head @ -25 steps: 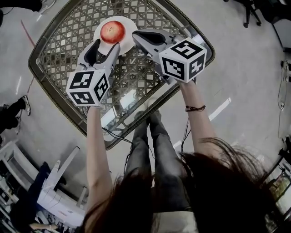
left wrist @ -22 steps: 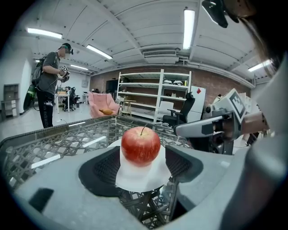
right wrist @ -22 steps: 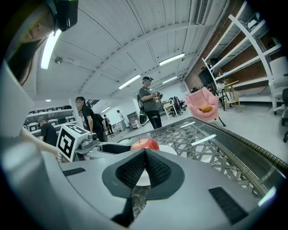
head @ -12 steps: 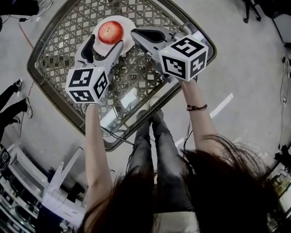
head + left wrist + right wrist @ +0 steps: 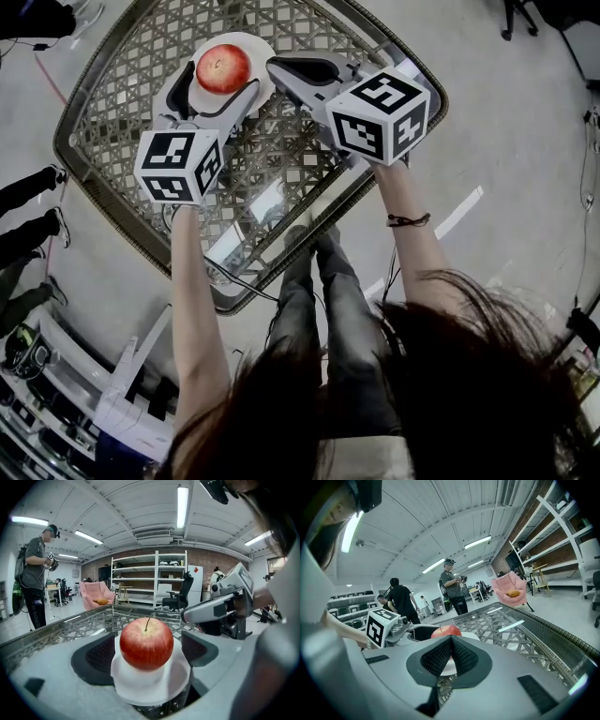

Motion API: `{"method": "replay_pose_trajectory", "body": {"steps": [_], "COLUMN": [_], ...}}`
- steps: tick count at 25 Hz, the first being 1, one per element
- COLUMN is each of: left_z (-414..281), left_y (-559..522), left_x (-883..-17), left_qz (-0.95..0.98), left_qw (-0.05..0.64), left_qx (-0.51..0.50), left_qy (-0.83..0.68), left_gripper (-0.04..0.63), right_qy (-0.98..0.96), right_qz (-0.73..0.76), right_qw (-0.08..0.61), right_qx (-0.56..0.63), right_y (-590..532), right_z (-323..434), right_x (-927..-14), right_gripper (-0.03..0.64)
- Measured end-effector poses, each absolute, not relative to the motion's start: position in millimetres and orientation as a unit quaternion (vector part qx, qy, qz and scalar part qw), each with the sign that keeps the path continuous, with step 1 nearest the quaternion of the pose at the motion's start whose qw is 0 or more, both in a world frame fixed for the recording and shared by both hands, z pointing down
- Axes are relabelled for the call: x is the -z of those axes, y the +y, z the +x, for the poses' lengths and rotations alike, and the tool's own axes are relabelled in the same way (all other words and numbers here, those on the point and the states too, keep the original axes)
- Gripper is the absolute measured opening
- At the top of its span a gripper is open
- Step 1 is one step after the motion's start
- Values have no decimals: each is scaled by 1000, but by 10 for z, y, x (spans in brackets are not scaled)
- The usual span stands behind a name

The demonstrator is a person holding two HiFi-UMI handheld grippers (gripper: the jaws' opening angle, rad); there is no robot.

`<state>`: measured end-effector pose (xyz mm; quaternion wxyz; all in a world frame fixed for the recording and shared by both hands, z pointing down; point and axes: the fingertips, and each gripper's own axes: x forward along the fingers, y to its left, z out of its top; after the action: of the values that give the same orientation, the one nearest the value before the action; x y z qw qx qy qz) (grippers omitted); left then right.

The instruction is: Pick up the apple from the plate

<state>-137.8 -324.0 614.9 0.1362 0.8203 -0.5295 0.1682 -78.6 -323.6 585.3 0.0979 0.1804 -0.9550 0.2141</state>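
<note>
Our left tongs (image 5: 221,82) are spread wide and have just been opening. The red apple (image 5: 223,67) sits between them, but the pads do not press on it. Our right tongs (image 5: 274,66) are pressed together with nothing in them, and their tip is just beside the plate (image 5: 255,45). The apple stands upright on that white plate, stem up. The plate sits on the glass desk (image 5: 122,89), toward its far corner.
</note>
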Motion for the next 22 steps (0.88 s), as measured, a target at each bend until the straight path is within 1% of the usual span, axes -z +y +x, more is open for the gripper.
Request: {"method": "replay_pose_trajectory", "body": {"steps": [13,18,22], "left_z": [-1344,-1326,-1349], "left_y": [-3400,-3411,-3422], "left_x": [-6158,-6204,-6215], "left_qz": [825,822,818], "left_qw": [129,129,131], "left_qx": [-179,-202,-203], "left_qy": [-521,-517,-522], "left_gripper": [434,433,415], "right_qy": [-953,-952,-952], "right_qz": [187,188,188], "right_qw": [94,93,94], "right_qx": [-219,-221,-224], "right_y": [-3265,-3275,-3287], "right_z": [-722,-719,-731], "right_x": [-5861,-5865,-5885], "right_gripper": [9,9,9]}}
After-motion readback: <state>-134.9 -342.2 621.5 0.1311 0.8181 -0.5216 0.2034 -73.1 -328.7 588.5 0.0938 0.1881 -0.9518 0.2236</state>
